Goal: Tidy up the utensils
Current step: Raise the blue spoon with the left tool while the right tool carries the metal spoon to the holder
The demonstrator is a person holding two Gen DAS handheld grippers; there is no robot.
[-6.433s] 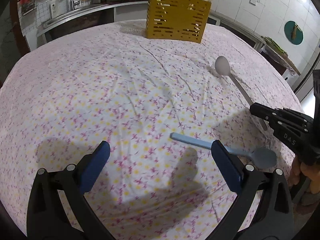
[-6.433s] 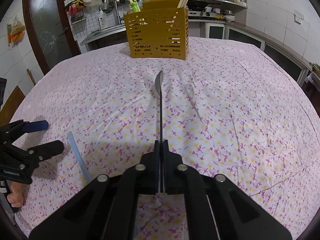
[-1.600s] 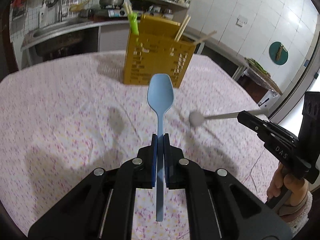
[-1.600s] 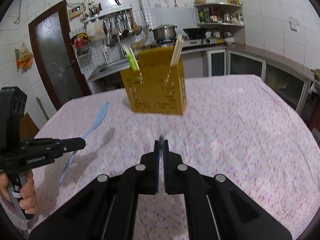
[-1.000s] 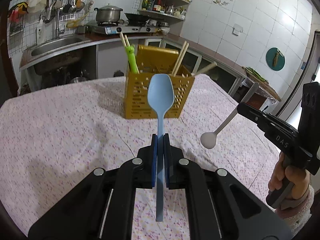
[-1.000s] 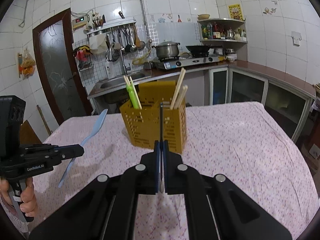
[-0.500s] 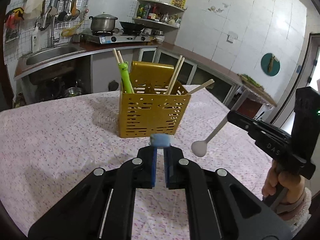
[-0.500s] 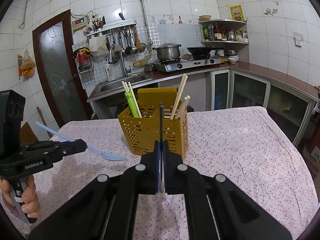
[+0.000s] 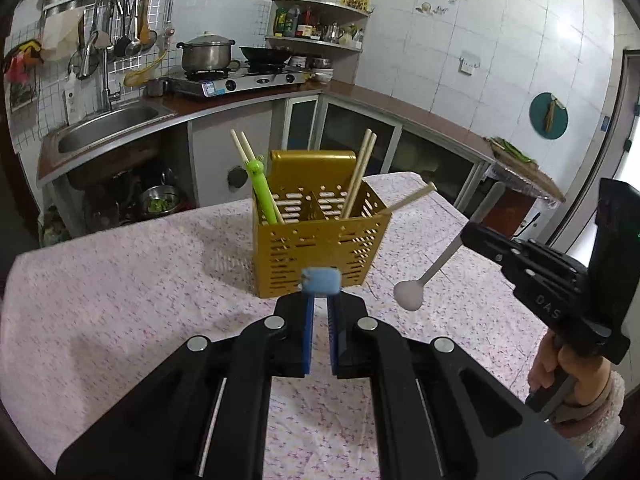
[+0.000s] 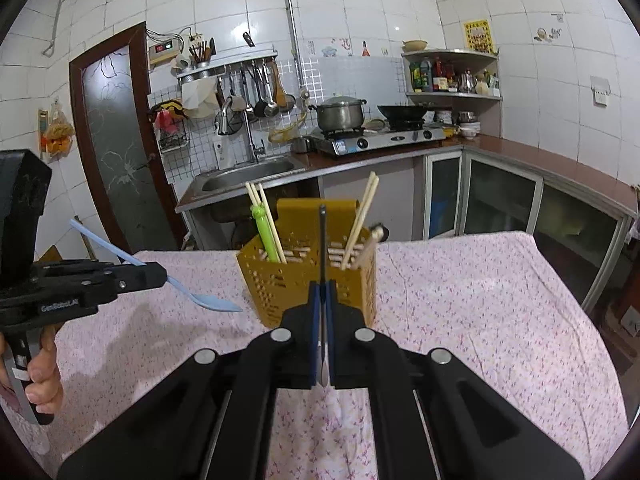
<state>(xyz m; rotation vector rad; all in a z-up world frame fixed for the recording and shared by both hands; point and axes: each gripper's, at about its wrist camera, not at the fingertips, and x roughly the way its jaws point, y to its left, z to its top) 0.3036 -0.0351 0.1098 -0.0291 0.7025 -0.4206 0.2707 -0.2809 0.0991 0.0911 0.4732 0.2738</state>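
Both hand-held grippers, left (image 9: pixel 319 300) clamped on blue spoon (image 10: pixel 208 301), right (image 10: pixel 321 292) on white spoon (image 9: pixel 409 295), hovered before caddy (image 9: pixel 320 236); crowded chopsticks (image 9: pixel 359 174) could deflect either spoon.

The right gripper (image 9: pixel 472 232) is showing the raised letters "DAS" on its black body in the left wrist view, while the left gripper (image 10: pixel 158 276) is carrying a white label reading "GenRobot.AI" on its side. Red digits are glowing on a wall display (image 10: pixel 165 47), too small to read
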